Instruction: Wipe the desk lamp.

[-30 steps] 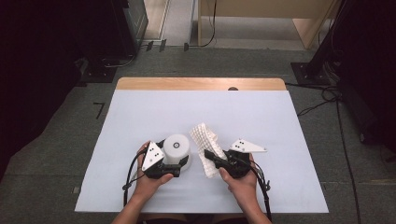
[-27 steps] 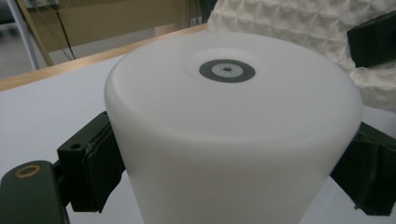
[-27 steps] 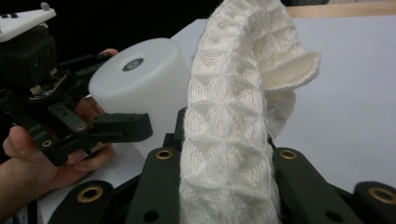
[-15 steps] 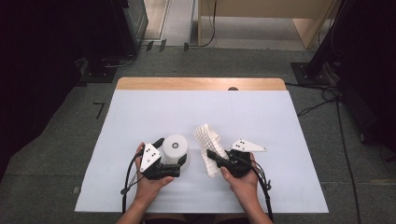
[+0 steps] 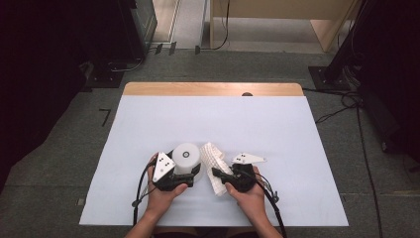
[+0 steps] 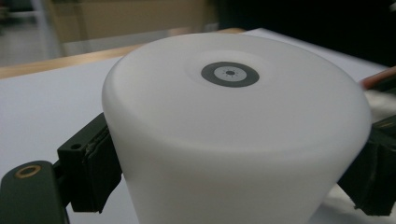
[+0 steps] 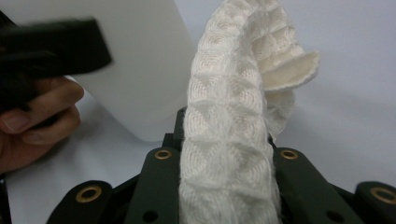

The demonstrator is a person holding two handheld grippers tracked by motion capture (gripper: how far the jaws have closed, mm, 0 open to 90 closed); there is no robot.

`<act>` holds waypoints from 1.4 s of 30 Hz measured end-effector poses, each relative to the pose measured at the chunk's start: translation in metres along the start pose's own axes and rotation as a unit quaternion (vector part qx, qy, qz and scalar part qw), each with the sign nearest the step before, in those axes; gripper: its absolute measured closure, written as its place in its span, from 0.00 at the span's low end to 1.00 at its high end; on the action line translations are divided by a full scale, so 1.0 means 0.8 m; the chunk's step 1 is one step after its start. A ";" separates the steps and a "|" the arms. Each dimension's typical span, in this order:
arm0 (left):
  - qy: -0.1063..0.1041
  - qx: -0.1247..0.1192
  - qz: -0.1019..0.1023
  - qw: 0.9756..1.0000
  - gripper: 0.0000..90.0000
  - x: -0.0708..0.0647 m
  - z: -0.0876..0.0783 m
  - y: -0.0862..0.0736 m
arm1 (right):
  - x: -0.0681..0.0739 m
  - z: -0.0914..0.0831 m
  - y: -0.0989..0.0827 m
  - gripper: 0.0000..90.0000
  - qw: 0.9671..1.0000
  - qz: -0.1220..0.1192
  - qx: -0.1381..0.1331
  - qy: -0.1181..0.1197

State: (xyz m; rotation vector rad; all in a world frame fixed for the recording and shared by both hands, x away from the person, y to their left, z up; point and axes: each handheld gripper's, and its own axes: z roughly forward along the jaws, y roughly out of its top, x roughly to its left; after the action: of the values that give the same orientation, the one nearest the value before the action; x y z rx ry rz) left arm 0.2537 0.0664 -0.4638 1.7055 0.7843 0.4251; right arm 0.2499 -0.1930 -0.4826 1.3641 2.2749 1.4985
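White cup (image 5: 186,157), upside down: stood at the near middle of the counter (image 5: 297,148), clasped between the left tongs (image 5: 184,177), whose jaws had just been closing on it. Waffle-weave cloth (image 5: 214,163): just right of the cup, pinched upright in the clenched right tongs (image 5: 218,174).

White cup (image 5: 186,157) upside down — waffle-textured white cloth (image 5: 214,159) just beside it.

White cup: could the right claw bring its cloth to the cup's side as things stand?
Probably yes. The right claw, shut on the cloth, sits right beside the white cup; the left claw clamps the cup's lower sides, leaving the facing wall bare.
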 end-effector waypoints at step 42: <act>-0.013 0.032 0.057 0.998 0.09 -0.004 0.010 -0.007 | -0.015 -0.037 0.021 0.81 0.997 0.044 -0.064 0.025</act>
State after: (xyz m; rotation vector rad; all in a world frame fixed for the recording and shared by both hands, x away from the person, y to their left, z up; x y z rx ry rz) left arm 0.2548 0.0591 -0.4706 1.8182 0.6912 0.4592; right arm 0.2525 -0.2198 -0.4589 1.4248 2.1305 1.6909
